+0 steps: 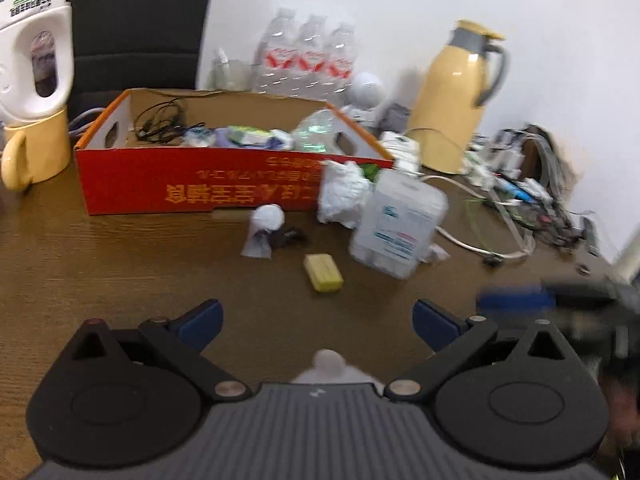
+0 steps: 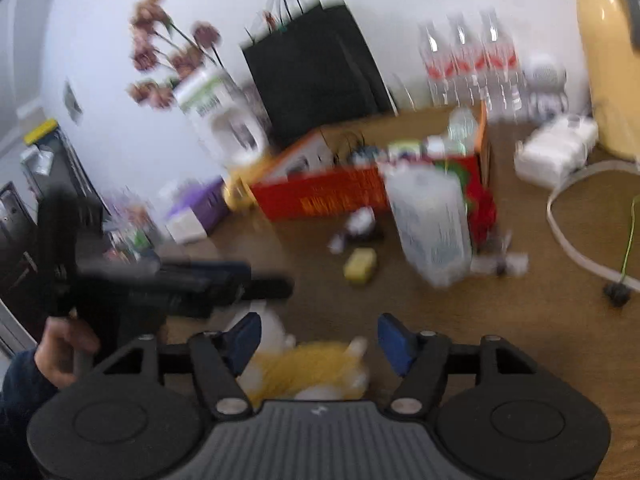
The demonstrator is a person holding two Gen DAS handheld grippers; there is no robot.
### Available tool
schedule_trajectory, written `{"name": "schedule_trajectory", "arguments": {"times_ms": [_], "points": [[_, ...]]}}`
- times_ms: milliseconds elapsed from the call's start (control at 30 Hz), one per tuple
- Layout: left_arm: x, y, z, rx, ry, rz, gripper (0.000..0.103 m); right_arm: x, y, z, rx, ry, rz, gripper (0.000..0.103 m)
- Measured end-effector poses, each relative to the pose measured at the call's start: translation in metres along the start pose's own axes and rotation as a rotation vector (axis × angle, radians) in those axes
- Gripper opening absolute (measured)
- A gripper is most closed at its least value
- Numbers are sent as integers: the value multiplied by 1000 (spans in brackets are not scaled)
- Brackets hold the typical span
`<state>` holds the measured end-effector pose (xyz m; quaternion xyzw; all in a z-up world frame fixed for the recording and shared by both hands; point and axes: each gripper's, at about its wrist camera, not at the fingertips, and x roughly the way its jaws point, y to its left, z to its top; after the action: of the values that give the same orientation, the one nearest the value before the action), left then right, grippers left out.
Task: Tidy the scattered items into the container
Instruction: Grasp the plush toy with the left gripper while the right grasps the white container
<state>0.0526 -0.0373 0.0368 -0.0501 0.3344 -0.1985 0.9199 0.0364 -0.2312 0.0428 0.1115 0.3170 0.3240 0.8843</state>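
Partly done: the red cardboard box [image 1: 224, 188] on the table [image 1: 120, 264] already holds cables, packets and a plastic bottle. Still out in front of it: a crumpled paper wad [image 1: 344, 196], a clear plastic package [image 1: 396, 228], a yellow sponge [image 1: 323, 273], a small white ball in a bag [image 1: 266, 224]. Left tongs [image 1: 318, 320] apart, nothing between them. Right tongs [image 2: 318, 340] apart over a yellow-white plush toy [image 2: 312, 372], not pinching it as far as the blur shows. Clutter nearby: thermos [image 1: 456, 96], water bottles [image 1: 312, 56], loose cables [image 1: 516, 208], mug [image 1: 36, 152]. Package leans in front of the box's near corner.
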Motion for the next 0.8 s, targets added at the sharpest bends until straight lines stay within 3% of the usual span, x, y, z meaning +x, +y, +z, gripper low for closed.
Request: {"name": "schedule_trajectory", "arguments": {"times_ms": [133,233,333,400,433,467,567,633,767,800], "points": [[4,3,0,82,-8,-105,103,-1,-22,22,52,-117,-144,74],[19,13,4,38,6,-202,101,19,-28,35,-9,-134,-250,74],[34,13,5,29,98,-302,81,42,-31,43,-57,-129,-330,74],[37,9,1,49,150,-293,56,52,-32,44,-77,-117,-332,74],[36,9,-3,53,172,-276,53,58,-30,45,-84,-113,-329,73],[31,9,-7,57,183,-252,52,62,-31,44,-89,-107,-326,72],[3,13,-25,86,173,-264,50,68,-26,43,-114,-102,-319,52],[-17,11,-37,122,162,-295,53,68,-24,41,-128,-104,-323,51],[-52,-1,-56,231,119,-336,75,65,-19,38,-124,-106,-315,49],[-57,-4,-59,266,107,-359,76,64,-17,36,-126,-105,-313,49]]}}
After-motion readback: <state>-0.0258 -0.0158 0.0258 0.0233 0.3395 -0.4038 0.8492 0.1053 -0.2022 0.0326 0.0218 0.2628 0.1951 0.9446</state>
